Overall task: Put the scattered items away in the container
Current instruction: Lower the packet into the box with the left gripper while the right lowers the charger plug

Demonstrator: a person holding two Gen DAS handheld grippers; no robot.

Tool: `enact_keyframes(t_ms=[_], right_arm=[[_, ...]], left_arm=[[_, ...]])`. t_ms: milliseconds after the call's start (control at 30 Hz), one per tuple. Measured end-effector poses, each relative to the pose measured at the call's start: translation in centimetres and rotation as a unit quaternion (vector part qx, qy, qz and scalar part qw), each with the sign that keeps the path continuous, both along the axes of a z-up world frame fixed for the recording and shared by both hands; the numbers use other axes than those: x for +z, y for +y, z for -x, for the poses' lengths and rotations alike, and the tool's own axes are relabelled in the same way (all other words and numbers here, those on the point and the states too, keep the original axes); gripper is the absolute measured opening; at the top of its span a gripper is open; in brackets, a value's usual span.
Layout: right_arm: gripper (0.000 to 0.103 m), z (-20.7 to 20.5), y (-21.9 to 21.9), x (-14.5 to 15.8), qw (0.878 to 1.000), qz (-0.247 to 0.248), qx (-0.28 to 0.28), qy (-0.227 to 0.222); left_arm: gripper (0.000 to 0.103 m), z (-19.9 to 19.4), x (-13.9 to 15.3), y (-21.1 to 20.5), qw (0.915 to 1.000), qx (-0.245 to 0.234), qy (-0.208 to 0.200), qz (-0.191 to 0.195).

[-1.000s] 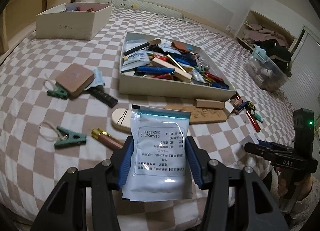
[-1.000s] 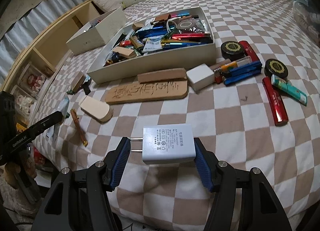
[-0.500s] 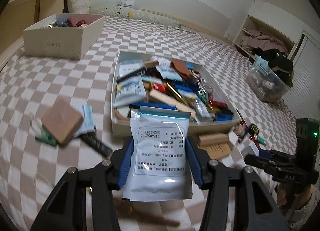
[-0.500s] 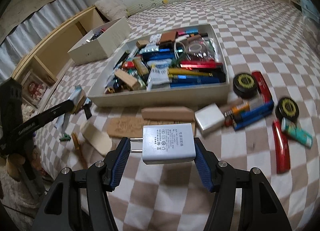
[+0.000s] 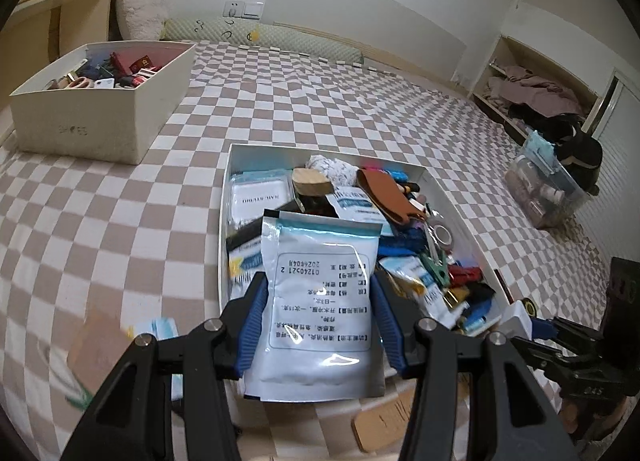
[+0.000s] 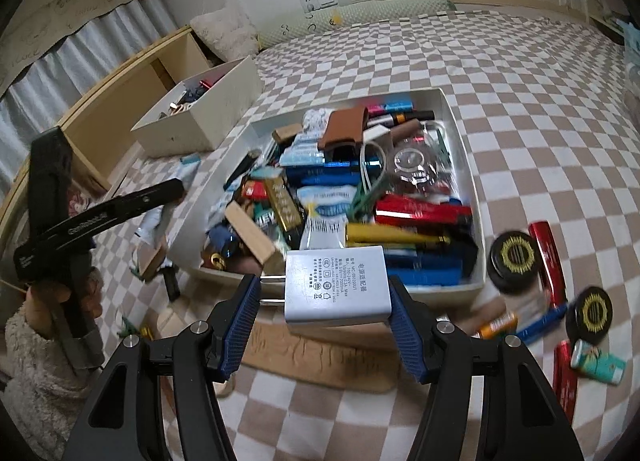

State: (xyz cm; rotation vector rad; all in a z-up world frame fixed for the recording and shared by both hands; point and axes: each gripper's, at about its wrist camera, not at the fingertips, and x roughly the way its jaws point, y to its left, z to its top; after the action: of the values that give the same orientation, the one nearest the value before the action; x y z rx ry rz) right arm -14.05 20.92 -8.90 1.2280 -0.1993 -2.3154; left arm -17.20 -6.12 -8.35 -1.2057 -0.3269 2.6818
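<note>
My left gripper (image 5: 318,321) is shut on a white and teal sachet (image 5: 320,301) with printed text, held over the near end of the shallow white tray (image 5: 240,153). That tray (image 6: 464,141) is crammed with pens, packets and small tools. My right gripper (image 6: 324,301) is shut on a white USB charger (image 6: 338,285), its prongs pointing left, just above the tray's near wall. Each gripper shows in the other's view: the right one (image 5: 560,337) at the lower right, the left one (image 6: 100,217) at the left, held by a hand in a fuzzy sleeve.
A deeper white box (image 5: 80,113) of items stands at the far left of the checkered bed. Two black round tins (image 6: 514,261), red tubes (image 6: 548,257), a blue pen and a carved wooden board (image 6: 320,353) lie outside the tray. A clear plastic bin (image 5: 548,189) stands beside the bed at right.
Both grippers have advanced toward the tray with their loads; the sachet went from above the loose items in front of the tray to over its contents, and the charger reached its near wall.
</note>
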Motion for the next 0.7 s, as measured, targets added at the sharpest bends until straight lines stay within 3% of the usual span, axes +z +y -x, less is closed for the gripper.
enact_keyframes(t_ms=[700], right_arm=[[0.063, 3.6, 0.8, -1.1, 1.000, -0.004, -0.024, -0.018]], left_arm=[[0.051, 10.9, -1.6, -2.4, 0.9995, 0.007, -0.028, 0.013]])
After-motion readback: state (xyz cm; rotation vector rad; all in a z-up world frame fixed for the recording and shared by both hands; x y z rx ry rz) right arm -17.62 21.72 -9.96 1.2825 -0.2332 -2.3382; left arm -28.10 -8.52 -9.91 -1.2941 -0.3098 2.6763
